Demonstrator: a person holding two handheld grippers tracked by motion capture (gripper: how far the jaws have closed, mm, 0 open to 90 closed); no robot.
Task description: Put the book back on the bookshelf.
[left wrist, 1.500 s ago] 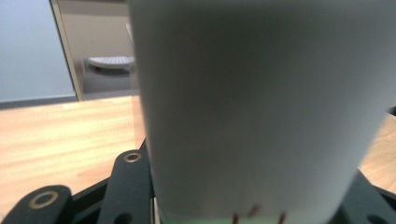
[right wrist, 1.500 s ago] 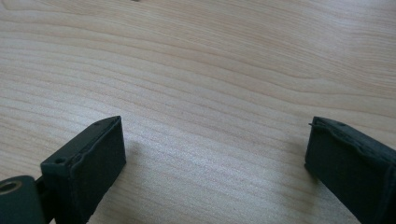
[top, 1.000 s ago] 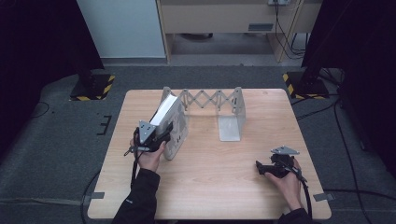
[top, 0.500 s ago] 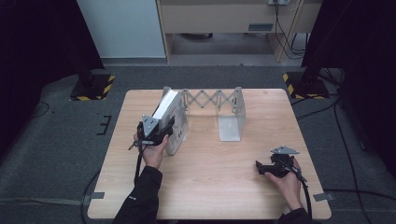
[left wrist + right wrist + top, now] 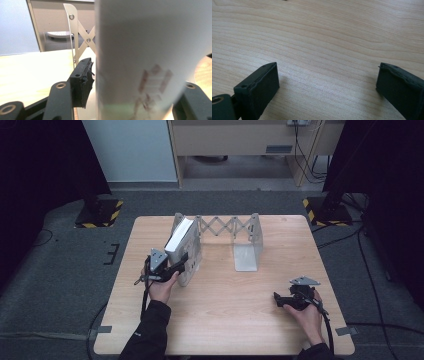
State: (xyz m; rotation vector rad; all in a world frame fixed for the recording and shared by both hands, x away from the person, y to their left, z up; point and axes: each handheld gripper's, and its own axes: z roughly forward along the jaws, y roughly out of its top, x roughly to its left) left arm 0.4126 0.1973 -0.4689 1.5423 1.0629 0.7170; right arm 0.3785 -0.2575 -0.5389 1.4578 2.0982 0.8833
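A white book point(image 5: 180, 237) stands tilted against the left end plate point(image 5: 192, 265) of a metal scissor-type book rack point(image 5: 225, 226). My left gripper point(image 5: 181, 261) straddles the book's near edge. Its jaws have just been opening. In the left gripper view a thin gap shows between the left pad point(image 5: 83, 82) and the book point(image 5: 140, 50), so the book stands between the jaws unpressed. My right gripper point(image 5: 277, 300) rests low over the table's near right part, open, with bare wood between its pads point(image 5: 262, 85).
The rack's right end plate point(image 5: 247, 252) stands mid-table, with an open slot between the two plates. The wooden table point(image 5: 225, 320) stands on a grey floor. Beyond its far edge are a cabinet point(image 5: 240, 140), cables and black stands with striped bases point(image 5: 97, 212).
The left gripper and the book have shifted slightly toward the rack, the book now leaning on the left plate. The left jaws have widened off the book. The right hand stayed put.
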